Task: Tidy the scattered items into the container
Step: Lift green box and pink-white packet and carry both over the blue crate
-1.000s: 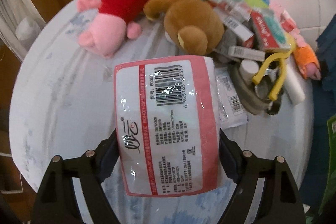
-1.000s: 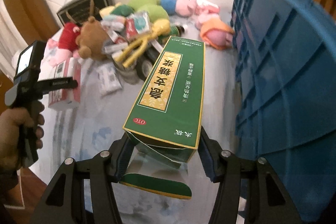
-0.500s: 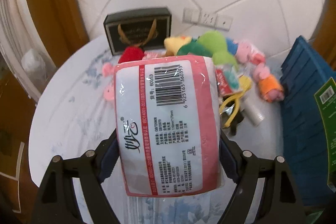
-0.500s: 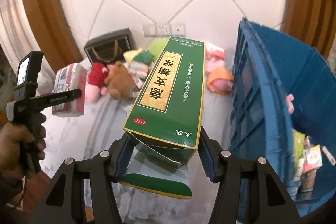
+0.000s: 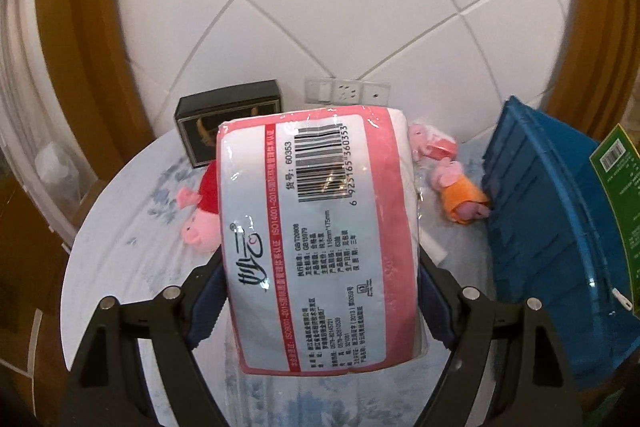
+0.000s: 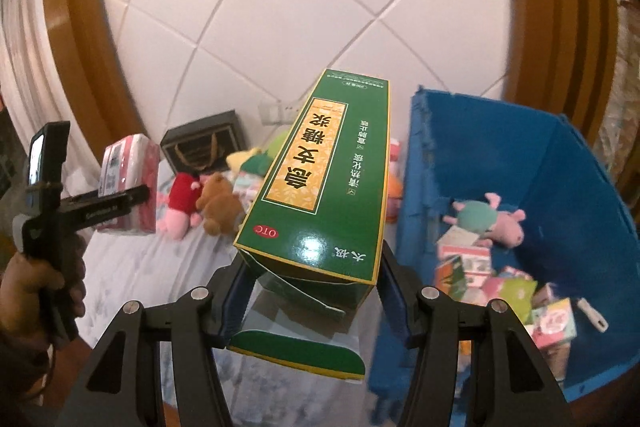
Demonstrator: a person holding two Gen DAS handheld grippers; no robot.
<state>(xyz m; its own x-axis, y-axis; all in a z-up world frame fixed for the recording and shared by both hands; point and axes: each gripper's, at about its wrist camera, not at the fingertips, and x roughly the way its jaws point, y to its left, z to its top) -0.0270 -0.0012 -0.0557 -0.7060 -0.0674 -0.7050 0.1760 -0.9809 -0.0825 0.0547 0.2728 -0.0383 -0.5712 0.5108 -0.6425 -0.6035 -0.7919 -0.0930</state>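
Note:
My left gripper (image 5: 320, 291) is shut on a pink and white tissue pack (image 5: 320, 235), held high above the table; the pack also shows in the right wrist view (image 6: 130, 187). My right gripper (image 6: 312, 279) is shut on a long green medicine box (image 6: 324, 183) with its near flap open, held up left of the blue crate (image 6: 580, 187). The crate (image 5: 536, 227) stands at the table's right and holds a green plush pig (image 6: 488, 219) and several small boxes (image 6: 500, 287).
Plush toys lie on the round white table (image 5: 120, 227): a red and pink pig (image 5: 200, 203), an orange-dressed pig (image 5: 460, 195), a brown bear (image 6: 218, 203). A black gift bag (image 5: 224, 123) stands at the tiled wall by the sockets (image 5: 344, 93).
Both grippers have risen and drawn back from the table with their loads. The right gripper now looks over the crate's rim into its inside.

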